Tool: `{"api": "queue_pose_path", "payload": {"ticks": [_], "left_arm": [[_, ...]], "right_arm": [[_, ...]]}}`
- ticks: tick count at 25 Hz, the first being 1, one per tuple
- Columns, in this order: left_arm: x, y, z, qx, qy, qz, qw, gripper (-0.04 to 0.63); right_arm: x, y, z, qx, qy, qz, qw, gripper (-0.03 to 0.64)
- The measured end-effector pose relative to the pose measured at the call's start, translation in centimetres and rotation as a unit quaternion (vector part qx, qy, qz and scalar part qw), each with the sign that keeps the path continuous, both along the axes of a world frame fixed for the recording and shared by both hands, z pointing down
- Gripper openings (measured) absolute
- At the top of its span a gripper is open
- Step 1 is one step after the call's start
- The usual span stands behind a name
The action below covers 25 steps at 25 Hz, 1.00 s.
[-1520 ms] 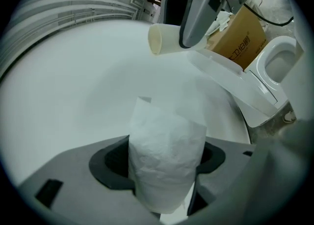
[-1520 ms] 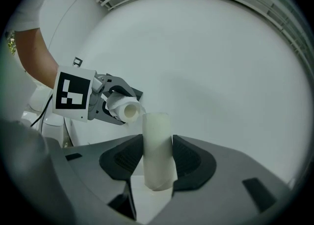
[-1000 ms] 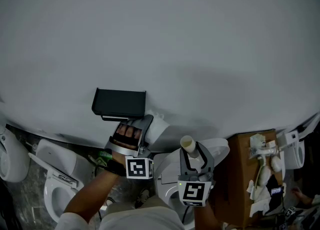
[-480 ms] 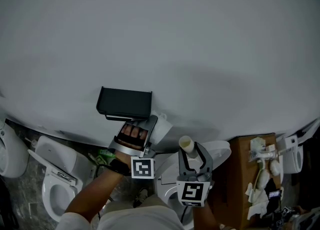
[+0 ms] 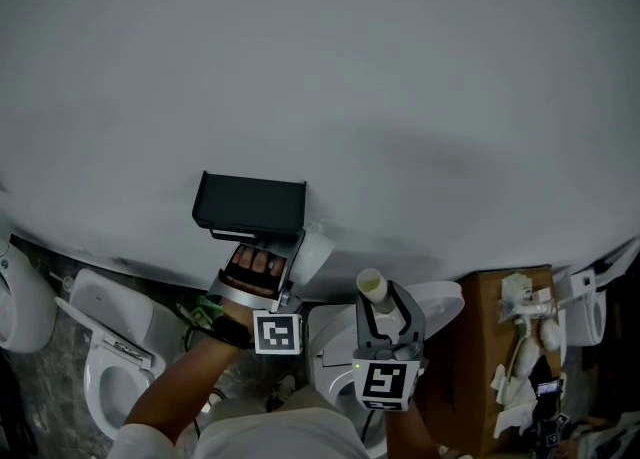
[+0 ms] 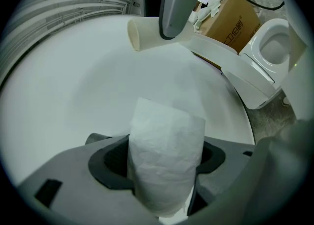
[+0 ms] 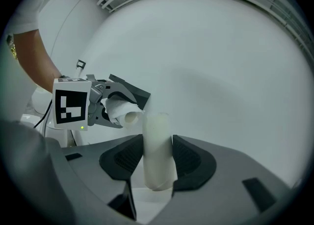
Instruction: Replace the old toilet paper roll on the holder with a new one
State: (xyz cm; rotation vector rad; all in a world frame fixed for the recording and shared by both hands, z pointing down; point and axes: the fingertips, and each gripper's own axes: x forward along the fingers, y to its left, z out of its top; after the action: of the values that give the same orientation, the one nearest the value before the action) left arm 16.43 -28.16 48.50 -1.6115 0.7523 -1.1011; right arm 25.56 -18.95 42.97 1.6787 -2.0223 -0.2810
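A black toilet paper holder (image 5: 250,205) hangs on the white wall. Just below its right end my left gripper (image 5: 298,247) is shut on a new white paper roll (image 5: 314,250), which stands between the jaws in the left gripper view (image 6: 167,160). To the right and lower, my right gripper (image 5: 386,299) is shut on a bare cardboard tube (image 5: 373,288), upright between the pads in the right gripper view (image 7: 158,153). That view also shows the left gripper (image 7: 105,105) with the roll (image 7: 120,112) in front of the holder (image 7: 132,90).
A white toilet (image 5: 112,359) stands at the lower left and another toilet (image 5: 440,303) lies below my grippers. A brown cardboard box (image 5: 490,357) with crumpled paper scraps sits at the right. The white wall (image 5: 400,97) fills the upper view.
My left gripper with the new roll has shifted slightly left, closer under the holder's right end. The right gripper and its tube have stayed put.
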Motion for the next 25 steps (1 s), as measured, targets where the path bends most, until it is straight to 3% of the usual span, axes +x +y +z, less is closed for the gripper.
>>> {"api": "queue_pose_path", "payload": {"ticks": [7,11,25], "left_arm": [[-2.4,-0.7,-0.7,-0.007,0.028,-0.028,0.9992,0.331],[-4.7,-1.1,-0.7,-0.008,0.028,-0.046,0.9985,0.331],[-6.9,-1.2,-0.6,-0.004,0.037,-0.068,0.9970,0.331]], "right_arm": [[-0.4,-0.8,-0.2,0.000,-0.001,-0.003,1.000,0.187],[-1.0,-0.9,-0.1,0.000,-0.004,-0.010,1.000,0.187],[-3.0,-1.3,-0.1,0.001,-0.003,-0.034,0.999,0.187]]}}
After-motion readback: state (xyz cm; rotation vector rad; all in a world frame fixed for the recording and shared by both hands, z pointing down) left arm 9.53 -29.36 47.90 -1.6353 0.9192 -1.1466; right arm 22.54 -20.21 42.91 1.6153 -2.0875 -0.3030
